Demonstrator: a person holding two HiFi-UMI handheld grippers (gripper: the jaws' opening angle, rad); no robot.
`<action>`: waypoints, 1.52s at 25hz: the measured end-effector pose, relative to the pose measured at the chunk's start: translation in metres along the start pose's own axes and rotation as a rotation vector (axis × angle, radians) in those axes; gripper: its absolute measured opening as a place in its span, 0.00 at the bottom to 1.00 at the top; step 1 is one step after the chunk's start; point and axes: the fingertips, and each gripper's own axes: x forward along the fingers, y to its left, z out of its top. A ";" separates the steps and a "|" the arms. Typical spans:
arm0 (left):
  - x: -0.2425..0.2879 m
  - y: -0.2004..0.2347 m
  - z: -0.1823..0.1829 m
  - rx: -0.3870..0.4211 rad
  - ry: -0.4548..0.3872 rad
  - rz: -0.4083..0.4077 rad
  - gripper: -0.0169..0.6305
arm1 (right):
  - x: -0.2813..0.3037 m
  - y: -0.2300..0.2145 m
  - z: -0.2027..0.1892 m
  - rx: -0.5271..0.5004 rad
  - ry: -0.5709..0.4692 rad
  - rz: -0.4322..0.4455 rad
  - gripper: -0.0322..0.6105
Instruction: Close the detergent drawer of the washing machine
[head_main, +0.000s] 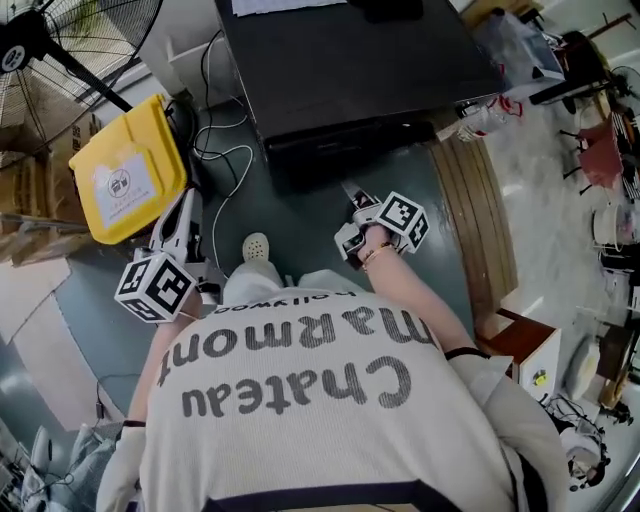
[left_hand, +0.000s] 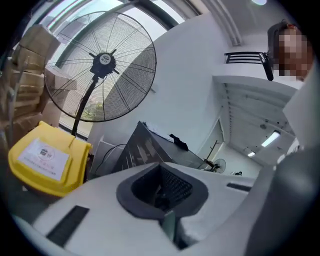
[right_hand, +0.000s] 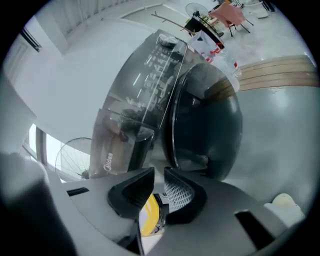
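- Left gripper (left_hand: 160, 189), at 8 o'clock in the head view: ribbed dark pads pressed together, jaws empty.
- Right gripper (right_hand: 159, 178): jaws only a narrow slit apart, nothing between them, facing the glossy dark washing machine (right_hand: 150, 80).
- Detergent drawer (right_hand: 121, 145), smoky and boxy, sits at 10 o'clock from those jaws, left of the round door (right_hand: 205, 125), clear of both grippers.

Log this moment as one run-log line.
left gripper: shut, empty | right gripper: jaws slightly apart, empty, facing washing machine | detergent drawer: appears pulled out, untouched
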 end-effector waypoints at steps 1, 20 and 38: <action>-0.004 -0.009 -0.008 -0.008 -0.002 -0.001 0.04 | -0.010 0.000 0.006 0.003 -0.010 0.019 0.18; -0.078 -0.111 -0.054 0.078 -0.188 0.060 0.04 | -0.139 0.146 0.031 -0.846 -0.073 0.231 0.12; -0.087 -0.078 -0.061 0.055 -0.160 0.127 0.04 | -0.115 0.130 -0.012 -1.166 0.044 0.154 0.12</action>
